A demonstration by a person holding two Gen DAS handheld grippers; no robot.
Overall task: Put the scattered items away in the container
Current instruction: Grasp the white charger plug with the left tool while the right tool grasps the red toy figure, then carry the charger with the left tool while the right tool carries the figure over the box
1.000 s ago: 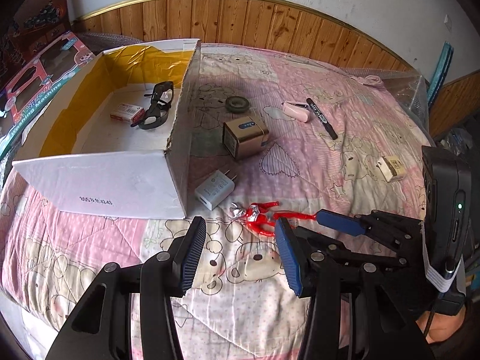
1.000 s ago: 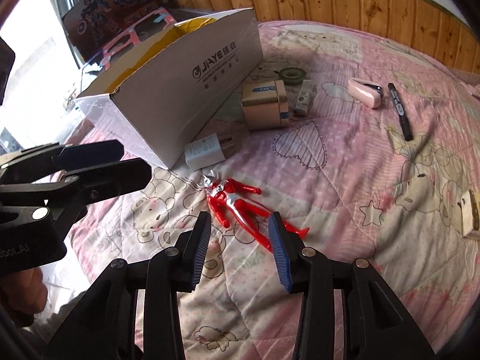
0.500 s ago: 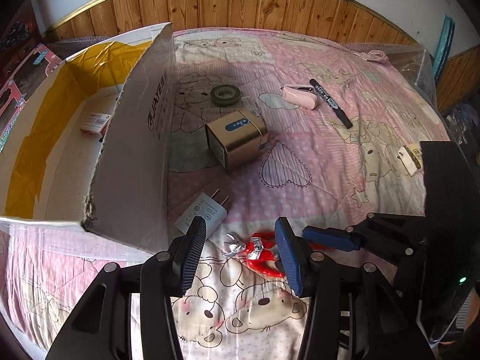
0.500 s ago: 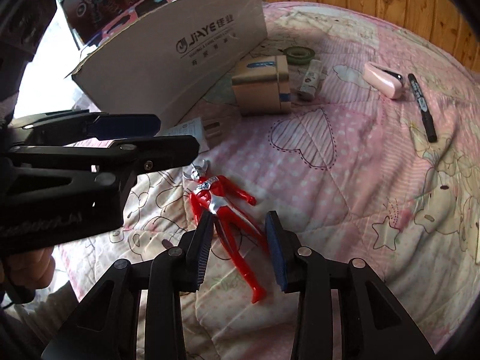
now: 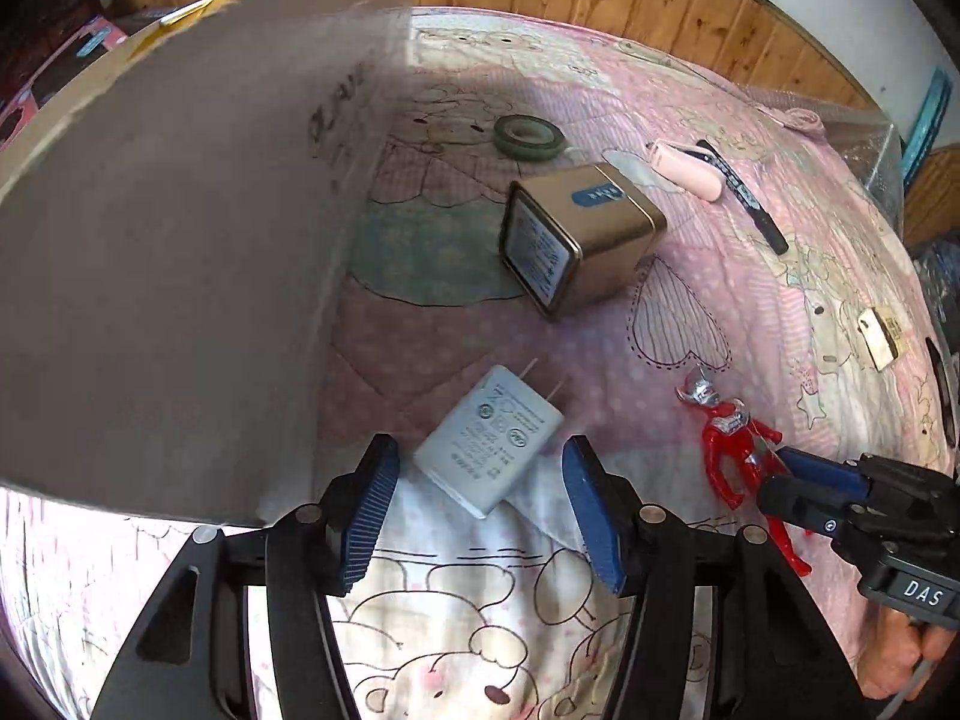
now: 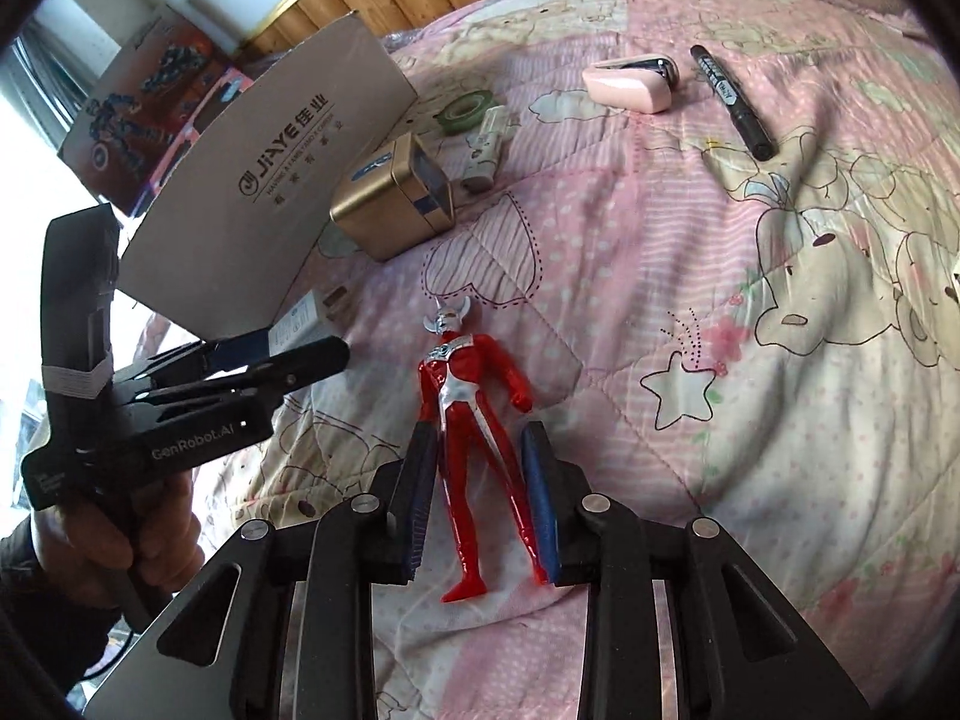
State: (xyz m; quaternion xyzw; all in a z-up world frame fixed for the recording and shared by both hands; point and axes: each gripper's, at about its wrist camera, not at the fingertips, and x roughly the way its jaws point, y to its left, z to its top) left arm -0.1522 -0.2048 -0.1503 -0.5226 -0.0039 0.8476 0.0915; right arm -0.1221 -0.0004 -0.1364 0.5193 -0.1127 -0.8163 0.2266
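Straddling charger (image 5: 489, 441) with left claw (image 5: 480, 510) apart; right claw (image 6: 480, 504) apart around figure (image 6: 474, 438) legs, risking slip on soft bed (image 6: 750, 312).

The cardboard box wall (image 5: 180, 276) blocks the left claw (image 5: 477, 507) at nine o'clock; open quilt (image 6: 750, 450) lies at three o'clock of the right claw (image 6: 480, 504).

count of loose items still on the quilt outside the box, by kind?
Toy figure: 1
Wall charger: 1
Gold tin: 1
Tape roll: 1
Pink stapler: 1
Black marker: 1
Small white rectangular item beside the tape: 1
Small tan item near the quilt edge: 1
Total: 8
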